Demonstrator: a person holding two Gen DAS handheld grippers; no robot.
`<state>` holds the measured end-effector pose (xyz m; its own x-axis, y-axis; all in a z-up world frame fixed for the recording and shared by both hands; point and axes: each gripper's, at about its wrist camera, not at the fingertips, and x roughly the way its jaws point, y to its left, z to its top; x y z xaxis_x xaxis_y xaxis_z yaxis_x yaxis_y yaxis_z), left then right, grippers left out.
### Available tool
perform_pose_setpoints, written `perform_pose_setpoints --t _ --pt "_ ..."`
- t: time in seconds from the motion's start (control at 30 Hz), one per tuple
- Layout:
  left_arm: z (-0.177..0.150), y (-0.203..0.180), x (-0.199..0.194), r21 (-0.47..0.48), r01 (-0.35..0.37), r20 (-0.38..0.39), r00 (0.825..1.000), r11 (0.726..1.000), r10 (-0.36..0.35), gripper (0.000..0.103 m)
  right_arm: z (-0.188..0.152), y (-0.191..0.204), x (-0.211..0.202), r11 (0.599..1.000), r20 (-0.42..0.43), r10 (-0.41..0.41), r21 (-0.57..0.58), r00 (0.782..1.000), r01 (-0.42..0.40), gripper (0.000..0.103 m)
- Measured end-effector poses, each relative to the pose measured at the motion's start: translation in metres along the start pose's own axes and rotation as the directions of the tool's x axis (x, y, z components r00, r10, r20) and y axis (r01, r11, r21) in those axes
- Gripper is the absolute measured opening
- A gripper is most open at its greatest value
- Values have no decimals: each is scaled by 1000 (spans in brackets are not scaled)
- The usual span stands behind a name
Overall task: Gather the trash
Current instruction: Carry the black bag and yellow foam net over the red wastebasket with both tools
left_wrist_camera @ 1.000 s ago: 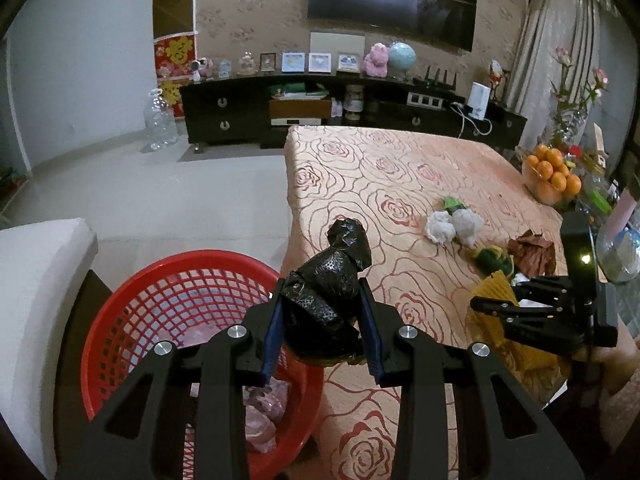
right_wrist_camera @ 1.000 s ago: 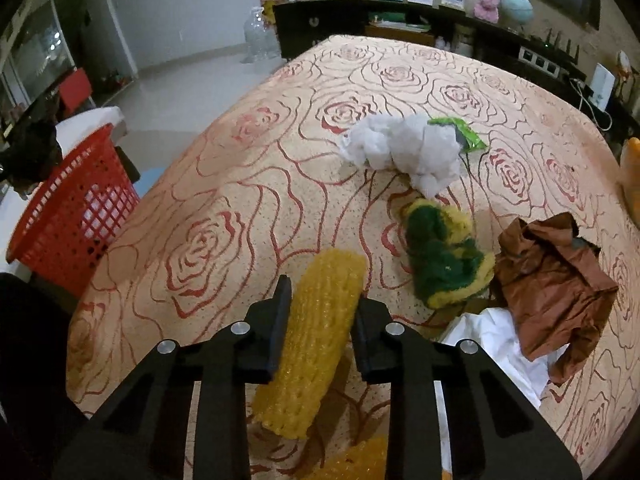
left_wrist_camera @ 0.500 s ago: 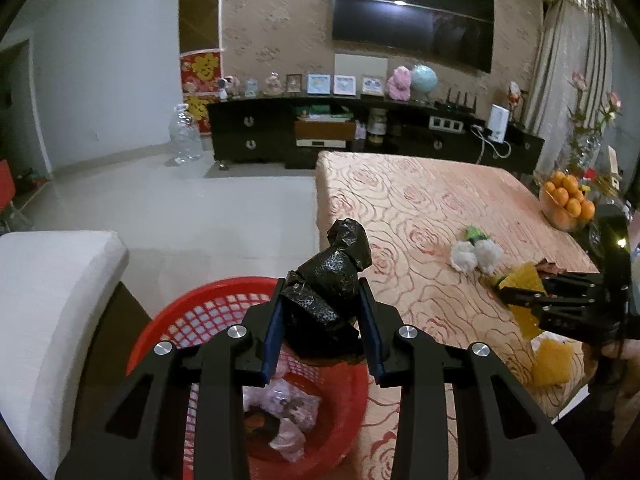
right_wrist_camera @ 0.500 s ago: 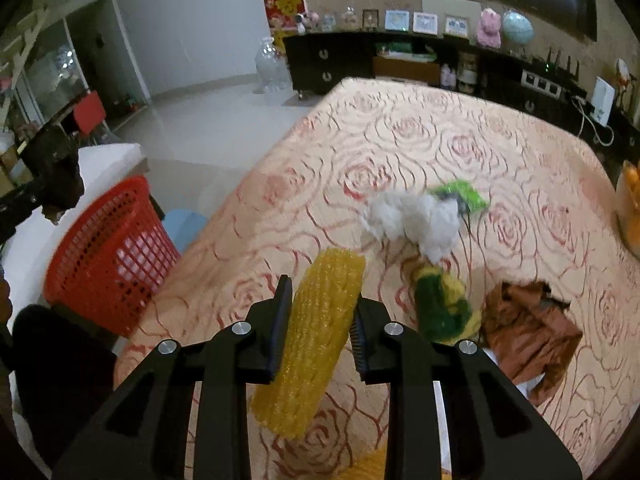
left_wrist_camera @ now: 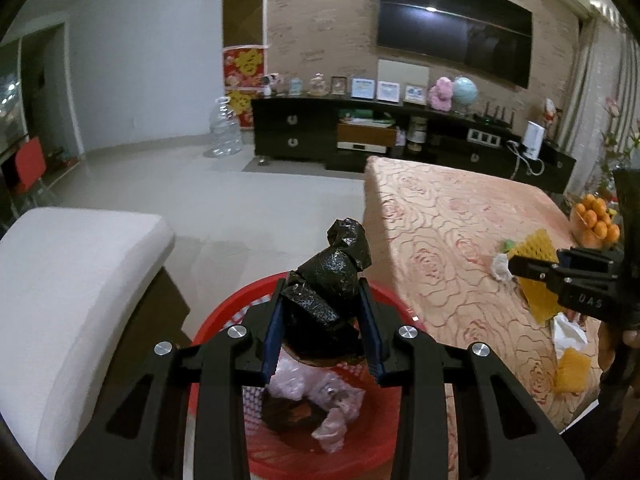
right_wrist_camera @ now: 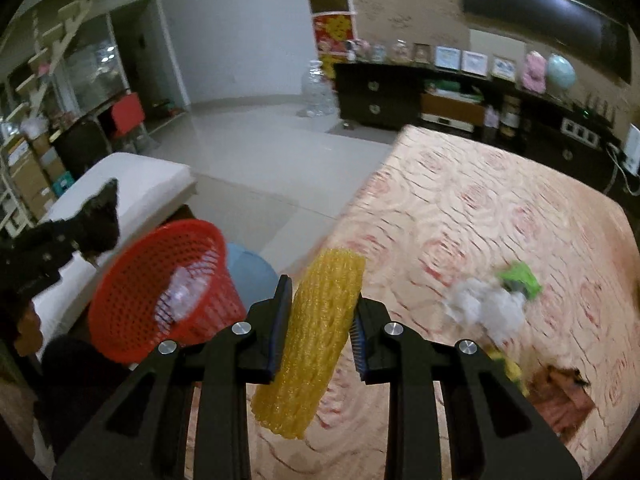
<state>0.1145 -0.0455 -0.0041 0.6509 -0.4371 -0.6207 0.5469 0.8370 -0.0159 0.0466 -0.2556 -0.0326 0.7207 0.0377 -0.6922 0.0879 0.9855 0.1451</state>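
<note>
My left gripper [left_wrist_camera: 322, 320] is shut on a crumpled black plastic bag [left_wrist_camera: 332, 280] and holds it right above the red mesh basket [left_wrist_camera: 224, 320], which holds pink and brown trash. My right gripper [right_wrist_camera: 318, 320] is shut on a yellow foam net [right_wrist_camera: 316, 340] and holds it above the table's near left corner. The basket [right_wrist_camera: 160, 292] stands to its left, beside the table. The left gripper with the bag [right_wrist_camera: 96, 216] shows over the basket. The right gripper with the net [left_wrist_camera: 536, 276] shows in the left wrist view.
On the rose-patterned tablecloth [right_wrist_camera: 460, 208] lie white crumpled tissue [right_wrist_camera: 484, 308], a green wrapper [right_wrist_camera: 520, 280], a brown wrapper [right_wrist_camera: 560, 392] and a yellow piece [left_wrist_camera: 572, 368]. A bowl of oranges [left_wrist_camera: 596, 220] stands at the far right. A white seat [left_wrist_camera: 60, 280] is left of the basket.
My left gripper has carried the black bag left from the table edge to above the basket. My right gripper has lifted the yellow net off the table and moved it toward the basket.
</note>
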Motion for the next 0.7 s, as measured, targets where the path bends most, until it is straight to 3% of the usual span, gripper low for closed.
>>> perform_pose_setpoints --t 0.4,0.7 --pt "-8 31 4 -65 -52 -32 998 997 50 32 33 74 26 988 -4 120 -94 993 -120 27" --pt "-18 42 14 -83 -50 -72 996 995 44 32 41 103 43 981 -31 157 -111 987 -160 27"
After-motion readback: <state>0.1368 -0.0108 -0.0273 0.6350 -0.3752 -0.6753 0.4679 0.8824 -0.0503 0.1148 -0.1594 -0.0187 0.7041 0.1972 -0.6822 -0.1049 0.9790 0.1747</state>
